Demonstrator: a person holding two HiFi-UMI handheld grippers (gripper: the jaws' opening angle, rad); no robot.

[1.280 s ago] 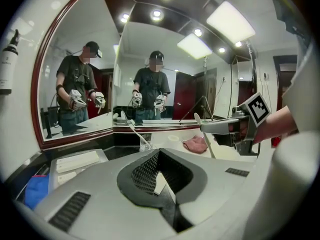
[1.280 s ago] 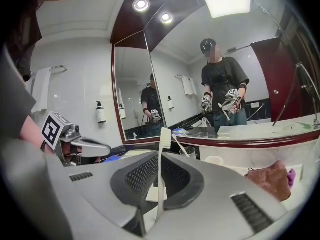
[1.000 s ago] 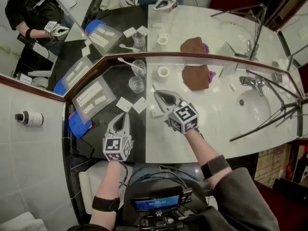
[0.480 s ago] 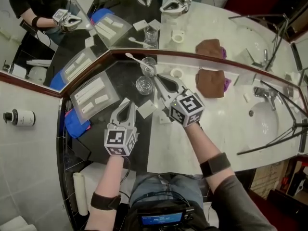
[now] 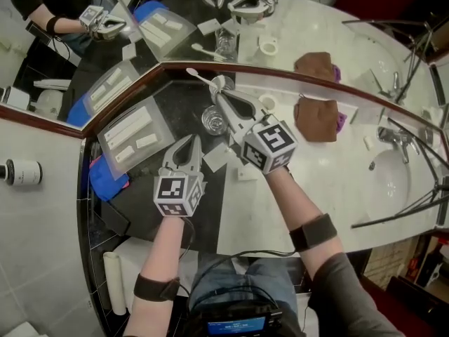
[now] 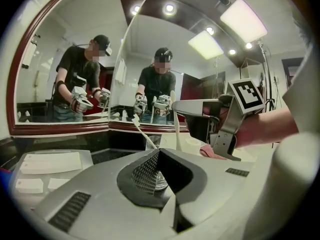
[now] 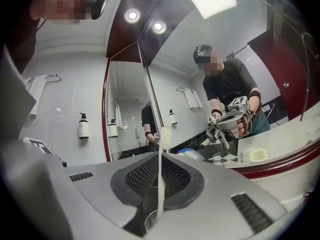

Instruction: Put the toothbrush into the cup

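While my left gripper hangs at lower centre of the head view over the dark counter, its jaws pressed together on nothing, my right gripper reaches higher up the frame. It is clamped on the toothbrush, which stands upright between its jaws. Just left of its tips sits the near cup. In the right gripper view a glass rim shows right below the toothbrush's lower end, though I cannot tell whether it has gone in. Just beyond, the far cup has a second brush leaning up-left in it. A brown cloth lies right of centre on the white top, and the mirror runs along the frame's upper edge.
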